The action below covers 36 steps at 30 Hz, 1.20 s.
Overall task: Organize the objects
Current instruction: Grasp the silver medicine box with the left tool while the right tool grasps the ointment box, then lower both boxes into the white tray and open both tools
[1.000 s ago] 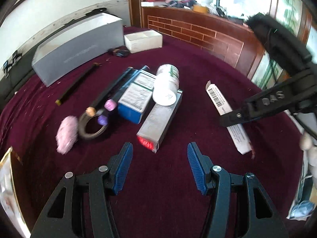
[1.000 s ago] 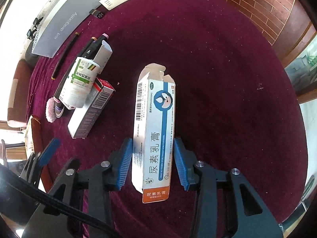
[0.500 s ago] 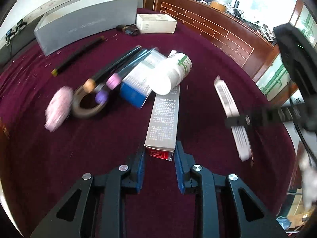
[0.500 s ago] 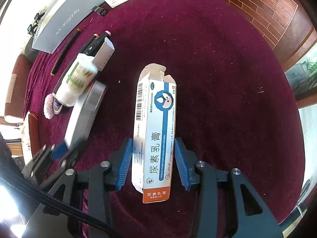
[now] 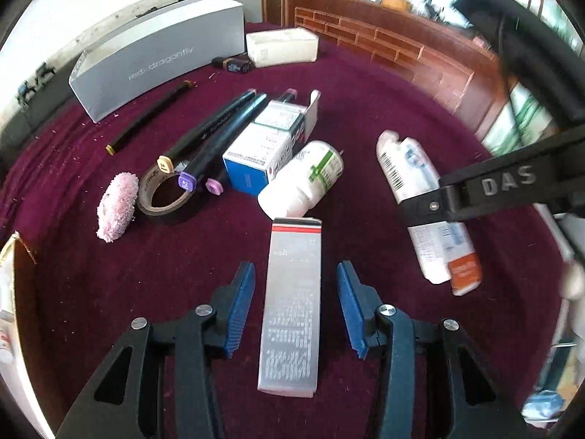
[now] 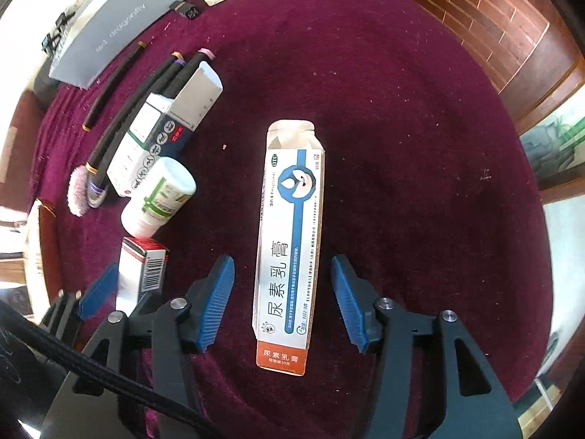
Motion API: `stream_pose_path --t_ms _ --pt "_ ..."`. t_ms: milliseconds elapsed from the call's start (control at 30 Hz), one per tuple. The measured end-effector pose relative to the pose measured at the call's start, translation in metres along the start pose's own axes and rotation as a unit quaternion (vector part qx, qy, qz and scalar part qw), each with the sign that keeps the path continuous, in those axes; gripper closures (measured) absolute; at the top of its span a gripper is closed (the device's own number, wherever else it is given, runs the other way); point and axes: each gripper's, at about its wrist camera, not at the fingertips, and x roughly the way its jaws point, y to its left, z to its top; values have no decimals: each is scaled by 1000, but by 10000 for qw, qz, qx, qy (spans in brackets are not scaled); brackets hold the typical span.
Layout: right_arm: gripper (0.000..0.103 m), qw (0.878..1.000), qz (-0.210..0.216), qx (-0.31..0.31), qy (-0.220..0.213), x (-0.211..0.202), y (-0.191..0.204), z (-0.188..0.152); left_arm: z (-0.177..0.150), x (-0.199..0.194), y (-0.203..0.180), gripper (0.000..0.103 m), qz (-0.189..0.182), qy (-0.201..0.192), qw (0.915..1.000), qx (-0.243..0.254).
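Boxes on the maroon surface (image 5: 365, 84): silver box (image 5: 292, 303) lying flat between the pads of the left hand-held gripper (image 5: 295, 303), gaps on both sides, jaws just opened off it. White-and-blue ointment box (image 6: 289, 241) lying flat between the pads of the right hand-held gripper (image 6: 283, 298), untouched, jaws also just widened. White bottle (image 5: 301, 179) on its side just beyond the silver box's red end. Farther back, a blue-and-white box (image 5: 263, 153), markers (image 5: 215, 131), tape roll (image 5: 164, 192), pink puff (image 5: 117, 206).
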Motion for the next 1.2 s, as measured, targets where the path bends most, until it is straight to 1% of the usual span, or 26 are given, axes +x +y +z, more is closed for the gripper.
stream_pose_path --t_ms 33,67,100,133,167,233,267,300,400,467,567,700,733,767,933,1000,1100,1200 --pt "49 9999 -119 -65 -33 1 4 -1 -3 5 -3 63 115 74 9999 -36" --pt "49 9995 -265 -161 -72 1 8 -3 -6 3 -1 63 91 -68 9998 -160" --pt "53 9985 -444 -299 -150 2 13 -5 -7 3 1 65 33 -58 9996 -278" --pt "58 9973 -564 -417 -233 2 16 -7 -7 2 3 78 44 2 9994 -330" --pt "70 9962 -638 -510 -311 1 18 -9 -7 -1 8 81 -17 68 9991 -418" --pt "78 9975 -418 -443 -349 -1 11 -10 -10 -7 19 81 -167 130 9976 -666" --pt "82 9988 -219 -309 -325 -2 4 -9 -11 -11 24 81 -161 113 9971 -739" --pt "83 9993 -91 -212 -306 -4 -3 -8 -14 -18 33 81 -155 78 9960 -881" --pt "84 9994 244 20 -233 -6 -18 -9 -22 -35 56 81 -305 -17 9912 -1289" --pt "84 9984 506 168 -172 -9 -27 -12 -28 -46 65 81 -324 -92 9892 -1425" --pt "84 9949 921 385 -111 -16 -35 -19 -39 -63 82 81 -416 -200 9838 -1733" --pt "84 9883 1436 509 -86 -31 -35 -27 -57 -82 108 81 -552 -323 9727 -2232" --pt "84 9870 1524 496 -85 -34 -34 -23 -65 -89 118 81 -564 -351 9684 -2404" --pt "84 9858 1610 467 -89 -38 -31 -24 -71 -93 123 81 -564 -367 9659 -2500" --pt "84 9804 1958 205 -73 -51 1 -29 -104 -120 154 81 -352 -450 9534 -2962" --pt "84 9773 2118 94 -25 -54 16 -33 -114 -127 164 80 -261 -479 9496 -3086" --pt "84 9721 2343 -94 64 -54 46 -32 -129 -141 183 80 -93 -566 9438 -3256" --pt "84 9663 2546 -317 182 -50 83 -30 -143 -156 214 80 198 -653 9342 -3503"
